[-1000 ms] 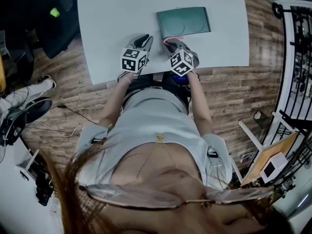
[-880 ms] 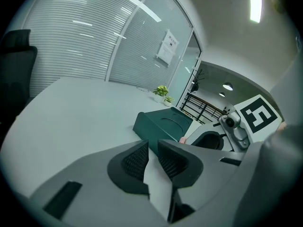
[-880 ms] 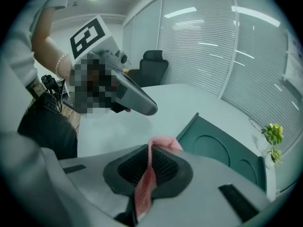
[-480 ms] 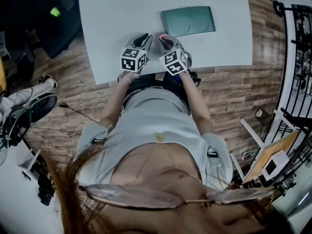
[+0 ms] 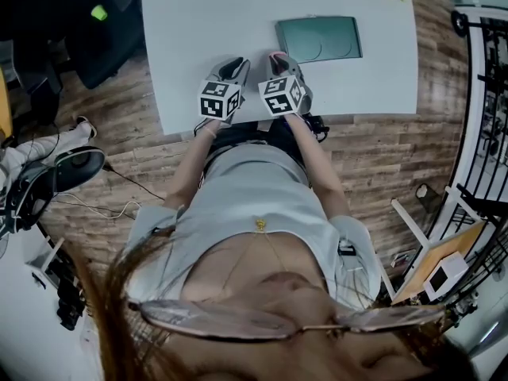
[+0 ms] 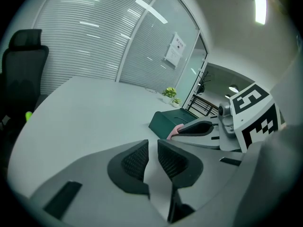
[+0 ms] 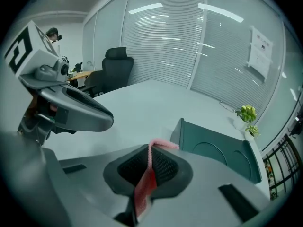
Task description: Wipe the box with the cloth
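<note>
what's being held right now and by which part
The right gripper pinches the pink cloth near one end, which pokes past its tips. The left gripper holds nothing.

The dark teal flat rectangular box (image 5: 319,39) is one plain colour, and the thin pink fabric cloth (image 7: 150,167) looks redder lower down, perhaps only from shadow. The left gripper (image 6: 152,148) and right gripper (image 7: 150,156) are matt grey with black cross-hatched pads (image 7: 164,165), each bearing a white cube (image 5: 218,100) printed with black square markers. The smooth table (image 5: 206,22) is pale grey-white, the plank floor (image 5: 373,157) streaked brown, and the small leafy plant (image 7: 247,113) yellow-green.
</note>
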`<state>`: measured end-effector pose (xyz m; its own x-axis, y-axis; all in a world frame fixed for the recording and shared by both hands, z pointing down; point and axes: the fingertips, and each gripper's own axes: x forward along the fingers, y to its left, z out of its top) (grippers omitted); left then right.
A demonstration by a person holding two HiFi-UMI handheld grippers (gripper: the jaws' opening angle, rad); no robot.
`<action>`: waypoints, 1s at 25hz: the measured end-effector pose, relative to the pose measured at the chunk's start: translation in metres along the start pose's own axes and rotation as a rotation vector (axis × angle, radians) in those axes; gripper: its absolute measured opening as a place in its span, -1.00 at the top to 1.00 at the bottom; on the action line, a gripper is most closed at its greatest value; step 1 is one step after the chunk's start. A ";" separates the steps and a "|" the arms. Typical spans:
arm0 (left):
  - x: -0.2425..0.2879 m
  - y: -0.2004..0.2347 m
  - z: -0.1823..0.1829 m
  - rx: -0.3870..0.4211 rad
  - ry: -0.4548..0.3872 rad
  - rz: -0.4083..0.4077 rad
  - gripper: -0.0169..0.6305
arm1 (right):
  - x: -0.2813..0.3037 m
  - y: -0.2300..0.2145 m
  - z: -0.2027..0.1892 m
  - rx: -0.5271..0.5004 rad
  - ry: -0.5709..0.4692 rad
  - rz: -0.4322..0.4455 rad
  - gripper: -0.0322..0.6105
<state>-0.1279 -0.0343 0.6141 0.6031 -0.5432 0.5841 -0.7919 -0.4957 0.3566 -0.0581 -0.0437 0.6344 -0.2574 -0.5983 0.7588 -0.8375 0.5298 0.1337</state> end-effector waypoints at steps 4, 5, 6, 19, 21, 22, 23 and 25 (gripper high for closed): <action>-0.005 0.005 -0.002 -0.002 0.002 0.005 0.72 | 0.006 0.001 0.005 0.005 0.017 -0.042 0.82; -0.006 0.006 -0.003 -0.001 0.003 0.006 0.72 | 0.009 0.001 0.008 0.005 0.014 -0.048 0.82; -0.007 0.007 -0.003 -0.001 0.003 0.007 0.72 | 0.012 0.001 0.011 0.006 0.011 -0.054 0.82; -0.027 0.026 -0.010 -0.028 -0.011 0.032 0.72 | 0.033 -0.013 0.034 0.137 0.084 -0.087 0.82; -0.028 0.028 -0.012 -0.035 -0.012 0.033 0.72 | 0.037 -0.015 0.036 0.158 0.092 -0.083 0.82; -0.028 0.029 -0.013 -0.037 -0.012 0.035 0.72 | 0.039 -0.016 0.037 0.165 0.098 -0.083 0.82; -0.028 0.030 -0.013 -0.038 -0.010 0.036 0.72 | 0.041 -0.017 0.038 0.169 0.106 -0.082 0.82; -0.028 0.032 -0.014 -0.042 -0.005 0.036 0.72 | 0.047 -0.016 0.041 0.166 0.124 -0.068 0.82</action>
<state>-0.1710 -0.0253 0.6198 0.5744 -0.5640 0.5933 -0.8165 -0.4469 0.3656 -0.0766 -0.1049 0.6415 -0.1451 -0.5456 0.8254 -0.9213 0.3787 0.0883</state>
